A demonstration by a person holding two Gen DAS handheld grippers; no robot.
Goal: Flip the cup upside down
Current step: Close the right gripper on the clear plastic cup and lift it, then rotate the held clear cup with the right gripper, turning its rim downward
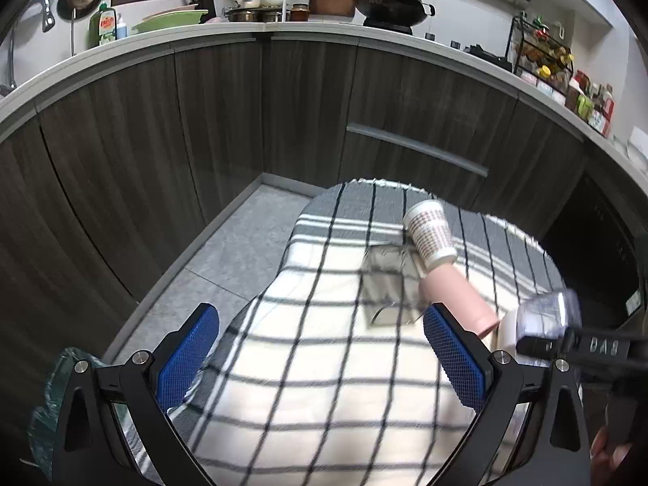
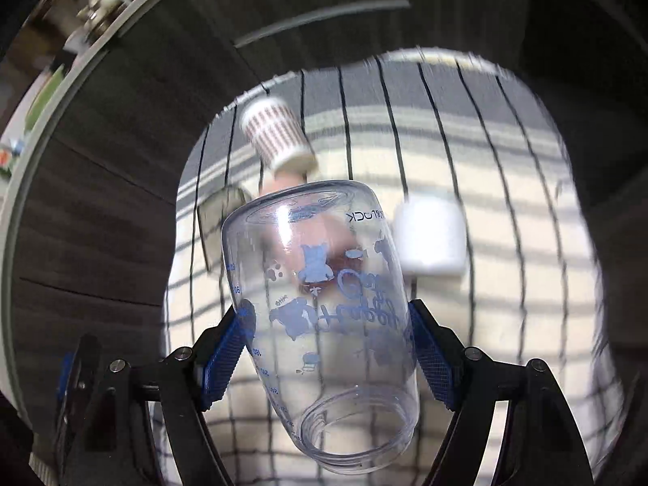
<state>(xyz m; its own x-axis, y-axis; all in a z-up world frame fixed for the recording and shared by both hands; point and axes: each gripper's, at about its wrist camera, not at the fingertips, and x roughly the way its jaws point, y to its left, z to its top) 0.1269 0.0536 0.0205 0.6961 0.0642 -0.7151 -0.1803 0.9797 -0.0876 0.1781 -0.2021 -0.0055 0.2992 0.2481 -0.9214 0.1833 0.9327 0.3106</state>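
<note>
My right gripper (image 2: 330, 344) is shut on a clear plastic cup (image 2: 324, 316) with blue prints, held above the checked tablecloth (image 2: 506, 243). Its mouth points toward the camera and its base points away. The cup also shows in the left wrist view (image 1: 548, 314), at the right, held by the right gripper (image 1: 542, 344). My left gripper (image 1: 320, 352) is open and empty over the cloth.
A paper cup with red dots (image 1: 431, 235) stands inverted on a pink cup (image 1: 461, 295). A white cup (image 2: 431, 237) and a clear glass (image 1: 384, 283) also stand on the cloth. Dark cabinets (image 1: 202, 121) and a cluttered worktop (image 1: 324, 34) lie beyond.
</note>
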